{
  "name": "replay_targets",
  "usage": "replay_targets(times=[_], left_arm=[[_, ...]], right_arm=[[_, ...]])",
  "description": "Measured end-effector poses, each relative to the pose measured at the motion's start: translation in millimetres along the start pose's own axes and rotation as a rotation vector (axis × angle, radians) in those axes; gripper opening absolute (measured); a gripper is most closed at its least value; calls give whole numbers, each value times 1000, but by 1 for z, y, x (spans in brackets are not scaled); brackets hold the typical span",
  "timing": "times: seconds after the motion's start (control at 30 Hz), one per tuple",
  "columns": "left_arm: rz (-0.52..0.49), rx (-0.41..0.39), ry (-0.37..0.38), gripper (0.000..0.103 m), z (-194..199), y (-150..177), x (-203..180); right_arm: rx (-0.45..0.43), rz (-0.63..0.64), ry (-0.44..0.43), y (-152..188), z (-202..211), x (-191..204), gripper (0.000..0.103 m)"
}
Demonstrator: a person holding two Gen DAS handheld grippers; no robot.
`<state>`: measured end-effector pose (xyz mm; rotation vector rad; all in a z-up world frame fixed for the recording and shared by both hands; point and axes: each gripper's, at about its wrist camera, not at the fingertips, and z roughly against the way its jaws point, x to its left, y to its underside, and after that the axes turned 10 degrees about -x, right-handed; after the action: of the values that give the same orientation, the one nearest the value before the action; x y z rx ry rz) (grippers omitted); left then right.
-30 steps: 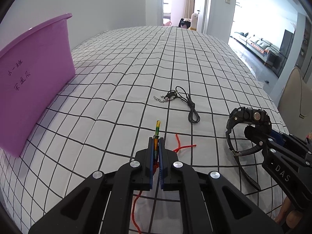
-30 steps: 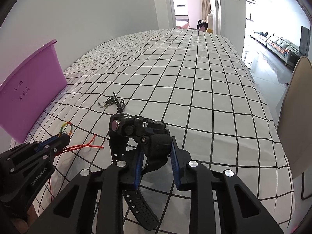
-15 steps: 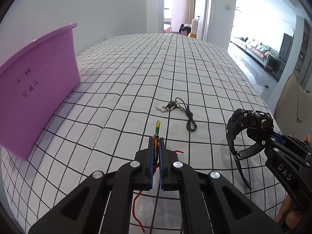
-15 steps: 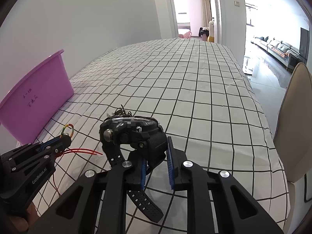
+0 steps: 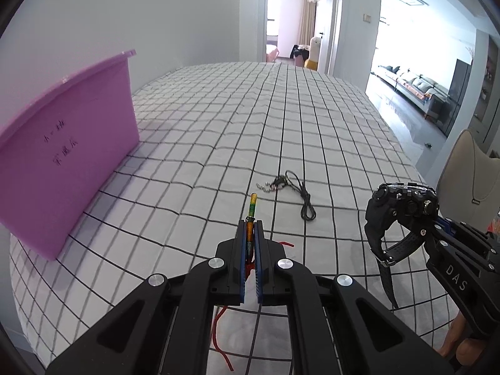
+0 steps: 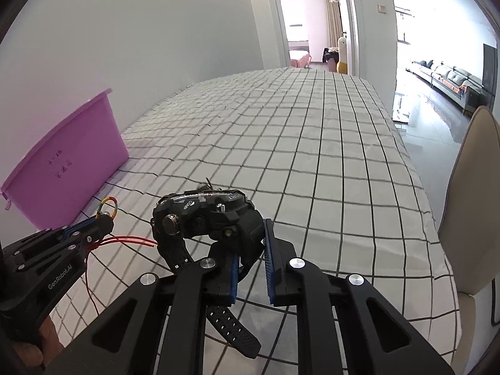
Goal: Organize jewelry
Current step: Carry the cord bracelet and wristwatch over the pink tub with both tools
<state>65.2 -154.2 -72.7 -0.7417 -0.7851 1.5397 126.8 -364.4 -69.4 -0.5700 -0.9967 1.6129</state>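
Above the checked bedspread (image 5: 218, 143) I've lifted both clenched grippers, left (image 5: 249, 234) pinching the braided bracelet (image 5: 251, 211), right (image 6: 251, 261) gripping the black watch (image 6: 203, 215), purple bin (image 5: 62, 156) far left.

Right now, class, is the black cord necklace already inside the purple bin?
No: the black cord necklace lies on the checked cloth, well apart from the purple bin.

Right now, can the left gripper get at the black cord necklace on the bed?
Probably not yet: the left gripper is shut on the multicolored bracelet. The path ahead to the black cord necklace looks free, but it must drop its load first.
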Motion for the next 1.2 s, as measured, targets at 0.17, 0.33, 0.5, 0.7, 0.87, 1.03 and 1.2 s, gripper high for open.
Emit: replay_targets(times=[0.17,0.33,0.5,0.7,0.87,1.03,1.2], left_arm=[[5,-12,-15,5,25,-19,8],[9,-21,-48,5,58,-39,19],[40,-51,-90,5,93,-61,34],[53,-101,-127,5,133,-88,52],[85,-125,-142,5,155,-103,79],[127,-142,-142,5,168,-117,125],[122,-143,-143,5,169,-128,176]], right_arm=[[-7,11,-24,-20,21,10,13],[-14,43,-71,-46,45,25,13],[-25,39,-124,-72,65,39,13],[-39,69,-203,-100,79,72,13],[-46,87,-261,-117,81,106,13],[-63,99,-310,-132,77,153,13],[-76,89,-323,-146,57,212,14]])
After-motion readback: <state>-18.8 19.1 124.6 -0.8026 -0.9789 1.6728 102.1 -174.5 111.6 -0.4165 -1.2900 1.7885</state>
